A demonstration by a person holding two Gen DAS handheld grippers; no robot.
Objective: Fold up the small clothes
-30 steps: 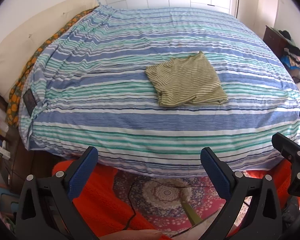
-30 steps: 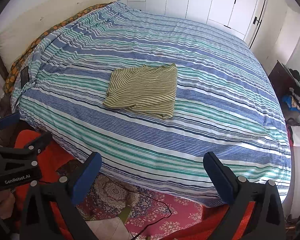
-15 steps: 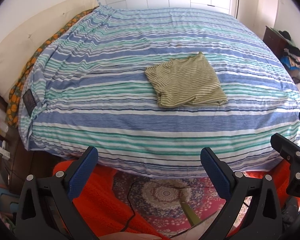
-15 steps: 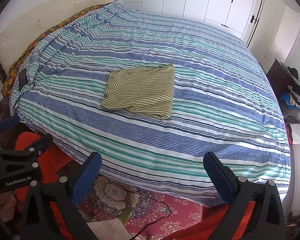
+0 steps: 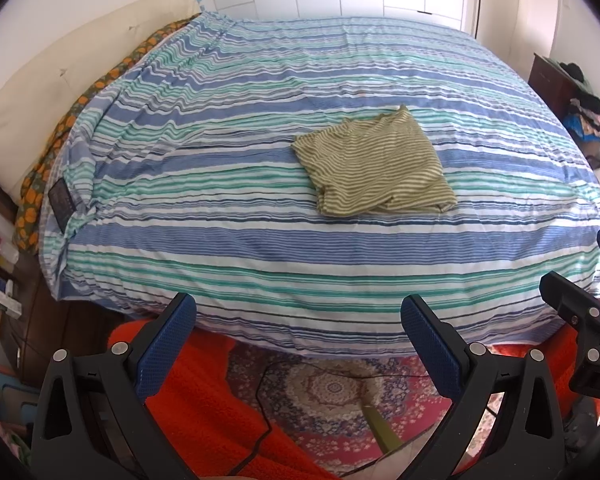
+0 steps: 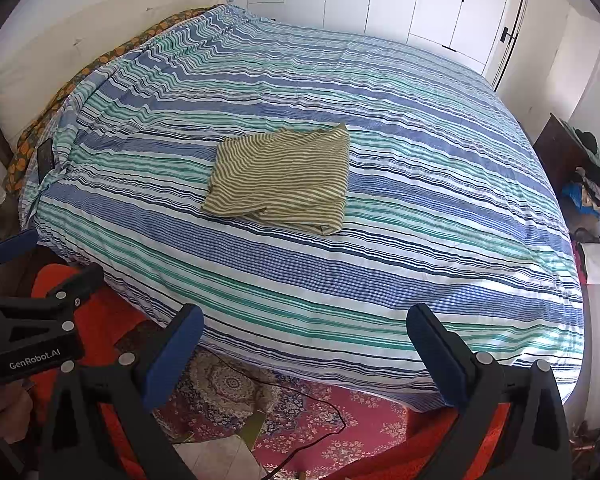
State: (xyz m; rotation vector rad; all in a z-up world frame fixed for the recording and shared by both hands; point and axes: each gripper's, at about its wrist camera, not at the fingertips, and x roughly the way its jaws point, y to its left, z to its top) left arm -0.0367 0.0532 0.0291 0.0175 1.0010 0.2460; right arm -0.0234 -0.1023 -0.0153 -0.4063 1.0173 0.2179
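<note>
A folded olive-green and cream striped garment (image 5: 374, 166) is lying flat near the middle of the bed's blue, teal and white striped cover (image 5: 220, 240). The left claw (image 5: 298, 328) is hanging released, its blue-padded fingers spread wide and grasping nothing, over the bed's near edge. The right claw (image 6: 304, 338) is likewise hanging released and empty, well apart from the garment, above a patterned red rug (image 6: 312, 432).

1. The garment (image 5: 374, 166) (image 6: 282, 180) is olive-green with thin pale stripes.
2. It is folded into a rough square, lying flat, with a loose rumpled fold along its near edge.
3. It rests around the middle of the bed (image 5: 228, 240) (image 6: 440, 208), well apart from every edge.
</note>
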